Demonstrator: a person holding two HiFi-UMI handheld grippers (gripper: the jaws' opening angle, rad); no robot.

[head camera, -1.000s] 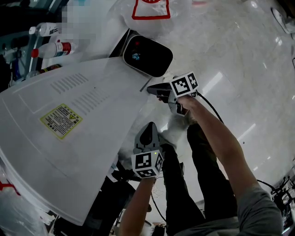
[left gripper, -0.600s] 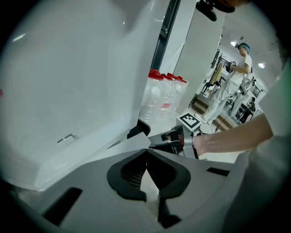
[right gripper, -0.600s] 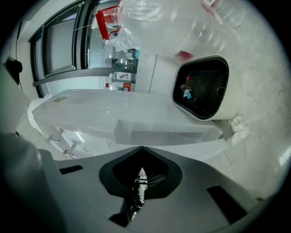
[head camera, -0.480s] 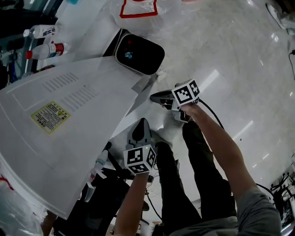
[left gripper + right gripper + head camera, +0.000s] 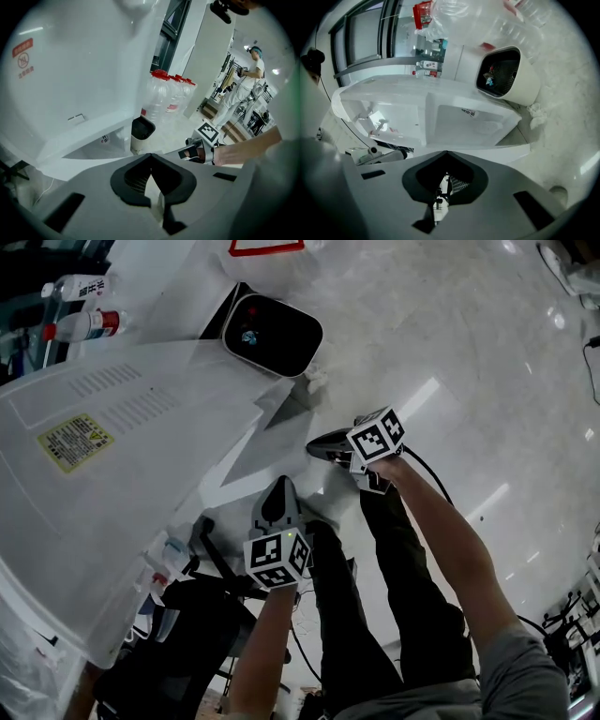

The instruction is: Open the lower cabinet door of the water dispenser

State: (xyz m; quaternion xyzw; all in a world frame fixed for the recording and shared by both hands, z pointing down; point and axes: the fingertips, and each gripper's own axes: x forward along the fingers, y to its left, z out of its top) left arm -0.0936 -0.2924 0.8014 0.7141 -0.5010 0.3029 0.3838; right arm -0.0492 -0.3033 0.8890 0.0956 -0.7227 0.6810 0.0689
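The white water dispenser (image 5: 103, 484) fills the left of the head view, seen from above. At its front a grey-white panel, its lower door (image 5: 267, 432), stands swung out from the body. In the right gripper view the dispenser (image 5: 384, 112) lies sideways, with the recessed, labelled door panel (image 5: 473, 124) angled outward. My left gripper (image 5: 278, 495) is shut and empty, close to the door's outer edge (image 5: 89, 136). Just right of the door, my right gripper (image 5: 317, 444) is shut too and holds nothing. I cannot tell if either one touches the door.
A white waste bin (image 5: 272, 334) with a dark inside stands beside the dispenser on the glossy floor. Several large water bottles (image 5: 168, 96) with red caps stand behind it. Small bottles (image 5: 75, 306) sit on a shelf at top left. A person (image 5: 248, 79) stands far off.
The dispenser and bin have slid up and left in the head view. The grey wedge of the door at the dispenser's front has widened. My left gripper has risen slightly; the right barely moved.
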